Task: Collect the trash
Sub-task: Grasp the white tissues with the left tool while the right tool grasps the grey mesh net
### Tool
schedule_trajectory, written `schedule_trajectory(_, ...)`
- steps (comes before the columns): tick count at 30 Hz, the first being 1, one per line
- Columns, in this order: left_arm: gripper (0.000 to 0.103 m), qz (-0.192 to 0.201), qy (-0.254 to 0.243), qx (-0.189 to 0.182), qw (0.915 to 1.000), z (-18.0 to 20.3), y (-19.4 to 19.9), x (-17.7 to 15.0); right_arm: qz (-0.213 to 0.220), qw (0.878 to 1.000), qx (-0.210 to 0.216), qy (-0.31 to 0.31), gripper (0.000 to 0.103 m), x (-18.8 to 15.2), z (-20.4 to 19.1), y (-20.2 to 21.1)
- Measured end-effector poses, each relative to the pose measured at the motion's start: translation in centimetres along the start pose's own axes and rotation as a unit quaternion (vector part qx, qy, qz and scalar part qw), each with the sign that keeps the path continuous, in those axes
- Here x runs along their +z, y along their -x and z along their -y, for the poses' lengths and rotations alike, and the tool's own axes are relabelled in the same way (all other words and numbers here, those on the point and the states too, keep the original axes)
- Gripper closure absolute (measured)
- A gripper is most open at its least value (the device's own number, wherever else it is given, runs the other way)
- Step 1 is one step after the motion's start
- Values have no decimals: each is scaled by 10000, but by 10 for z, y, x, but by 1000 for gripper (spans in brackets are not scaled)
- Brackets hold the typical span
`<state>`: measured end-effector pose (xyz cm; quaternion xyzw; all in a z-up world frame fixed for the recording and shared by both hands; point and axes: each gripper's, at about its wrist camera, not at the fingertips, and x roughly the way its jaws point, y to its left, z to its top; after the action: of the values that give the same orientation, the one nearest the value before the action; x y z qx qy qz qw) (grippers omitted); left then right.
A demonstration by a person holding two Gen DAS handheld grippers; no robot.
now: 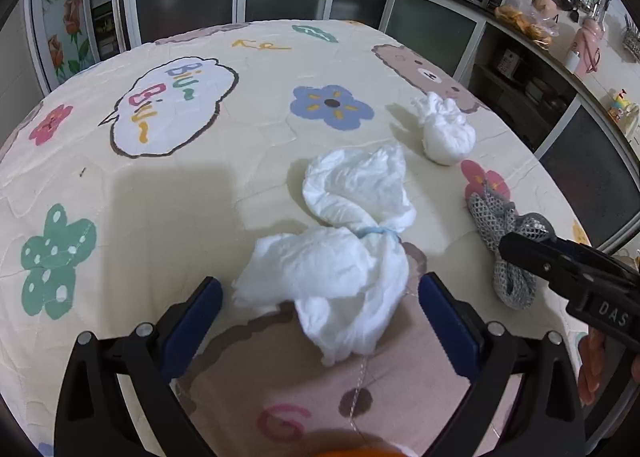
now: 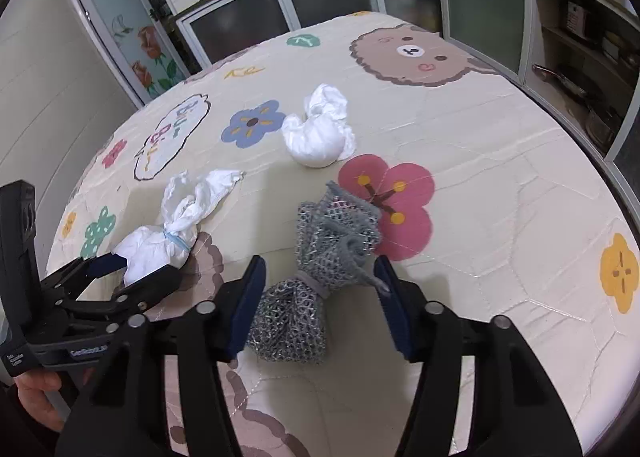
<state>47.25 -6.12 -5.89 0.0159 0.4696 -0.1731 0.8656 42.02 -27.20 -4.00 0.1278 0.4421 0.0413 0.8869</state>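
- Lying on a round table [image 1: 168,185] covered with a cream quilted cloth printed with flowers and bears are three small tied bundles.
- Nearest the left gripper [image 1: 320,321] is a white plastic bag [image 1: 340,269], crumpled and cinched at its middle with a pale blue band [image 1: 376,232].
- The left gripper's jaws stand spread, one blue pad on each side of the bag's lower lump; in the left wrist view a gap shows between each pad and the plastic, so nothing is pinched.
- In the right wrist view the same bag [image 2: 160,245] sits between those black fingers, its loose top fanning up and away from them.
- A grey mesh pouch [image 2: 316,277], tied at its waist, lies just beside a pink flower print [image 2: 400,197].
- The right gripper [image 2: 320,305] has its jaws apart around the pouch's lower half; the left pad looks close to or touching the mesh, the right pad stands clear of it, so no pinch is made.
- In the left wrist view the right gripper's finger reaches over the pouch [image 1: 508,249] from the right edge.
- A second white bundle [image 2: 320,133], knotted at the top, rests farther back near a blue flower print [image 2: 252,123], well apart from both grippers.
- Part of a hand [image 2: 36,397] shows at the lower left of the right wrist view.
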Motion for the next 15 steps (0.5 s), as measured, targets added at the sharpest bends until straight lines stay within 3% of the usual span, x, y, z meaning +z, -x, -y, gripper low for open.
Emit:
schedule_trajectory(3, 13, 32, -34, 81, 10000, 2, -4, 3, -85, 10000, 26, 32, 61, 0, -3, -4)
schedule_trajectory(6, 38, 65, 30, 163, 9998, 0, -4, 5, -81, 10000, -11, 50, 75, -2, -4, -4)
schedule_trajectory(7, 55, 73, 6, 89, 9999, 1, -3, 5, -75, 10000, 1, 59, 84, -2, -4, -3)
schedule_trajectory(8, 69, 35, -6, 60, 10000, 1, -3, 6, -40, 9999, -14, 96, 85, -2, -5, -1)
schedule_trajectory(10, 82, -22, 19, -44, 10000, 1, -3, 7, -16, 9999, -14, 126, 87, -1, -7, 2)
schedule_trajectory(15, 85, 71, 56, -160, 9998, -2, 16, 5, 113, 9998, -16, 149, 89, -1, -9, 15)
